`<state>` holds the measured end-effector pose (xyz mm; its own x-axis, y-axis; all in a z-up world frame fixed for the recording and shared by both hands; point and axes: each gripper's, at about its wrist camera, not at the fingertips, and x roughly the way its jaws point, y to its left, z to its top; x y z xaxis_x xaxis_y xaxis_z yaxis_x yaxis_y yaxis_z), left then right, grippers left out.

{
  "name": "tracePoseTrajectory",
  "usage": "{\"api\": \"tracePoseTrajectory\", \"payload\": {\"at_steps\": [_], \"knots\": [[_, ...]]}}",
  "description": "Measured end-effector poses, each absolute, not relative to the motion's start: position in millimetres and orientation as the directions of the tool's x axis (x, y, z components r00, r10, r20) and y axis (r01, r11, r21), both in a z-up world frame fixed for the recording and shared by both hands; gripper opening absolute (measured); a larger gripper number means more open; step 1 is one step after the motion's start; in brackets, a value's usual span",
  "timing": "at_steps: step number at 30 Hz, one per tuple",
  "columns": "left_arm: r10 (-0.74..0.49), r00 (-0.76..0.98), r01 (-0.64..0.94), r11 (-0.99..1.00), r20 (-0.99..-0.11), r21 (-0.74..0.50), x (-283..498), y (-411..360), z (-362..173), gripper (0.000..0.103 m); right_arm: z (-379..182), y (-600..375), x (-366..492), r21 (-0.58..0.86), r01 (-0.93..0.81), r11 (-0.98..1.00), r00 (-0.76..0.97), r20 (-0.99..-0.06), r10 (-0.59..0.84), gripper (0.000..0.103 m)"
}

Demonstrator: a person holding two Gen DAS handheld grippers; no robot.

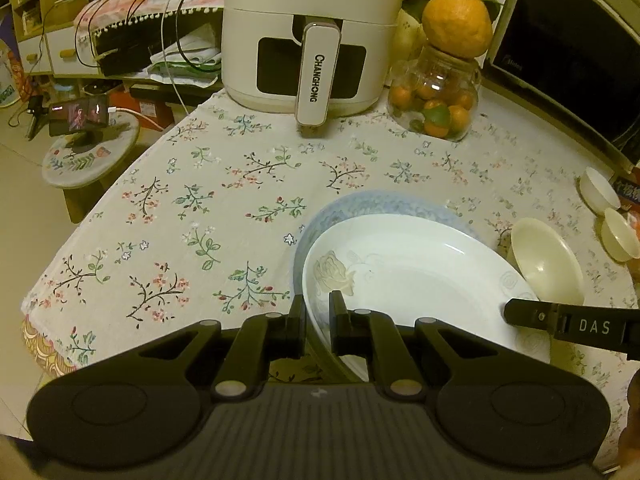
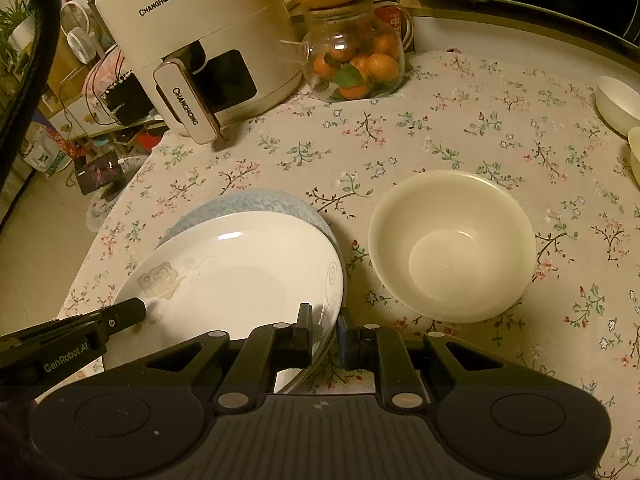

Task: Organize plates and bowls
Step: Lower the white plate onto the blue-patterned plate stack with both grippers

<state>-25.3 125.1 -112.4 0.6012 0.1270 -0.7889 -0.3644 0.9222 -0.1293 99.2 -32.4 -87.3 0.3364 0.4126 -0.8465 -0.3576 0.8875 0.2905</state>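
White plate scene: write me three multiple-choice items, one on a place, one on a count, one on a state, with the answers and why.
1. The white plate lies over:
A. a blue plate
B. the air fryer
C. the glass jar

2. How many grippers grip the white plate's rim?
A. none
B. one
C. two

3. The cream bowl beside the plates is:
A. upside down
B. upright and empty
C. full of oranges

Answers:
1 A, the blue plate peeks out behind it.
2 C, the left gripper and right gripper each pinch a rim edge.
3 B, its bare inside faces up.
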Motion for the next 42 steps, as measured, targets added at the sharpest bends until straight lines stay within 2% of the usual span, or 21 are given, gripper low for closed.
{"api": "tracePoseTrajectory", "payload": {"at_steps": [19,37,42], "knots": [[0.192,0.608,-0.354,0.934,-0.771,-0.047,-21.1,118.2,-114.0,0.01,-92.8,-25.2,98.2,0.266,-0.346,0.9,0.338,-0.859,0.384,0.016],[0.315,0.606,-0.36,0.928,-0.73,0.102,-17.8,103.1,-120.4,0.012,-93.3,-9.8,88.3,0.163,-0.368,0.915,0.394,-0.864,0.313,0.018],[0.317,0.59,-0.37,0.924,-0.743,0.1,-16.0,106.5,-123.1,0.012,-94.0,-4.7,83.6,0.124,-0.377,0.918,0.42,-0.86,0.289,0.02]]}}
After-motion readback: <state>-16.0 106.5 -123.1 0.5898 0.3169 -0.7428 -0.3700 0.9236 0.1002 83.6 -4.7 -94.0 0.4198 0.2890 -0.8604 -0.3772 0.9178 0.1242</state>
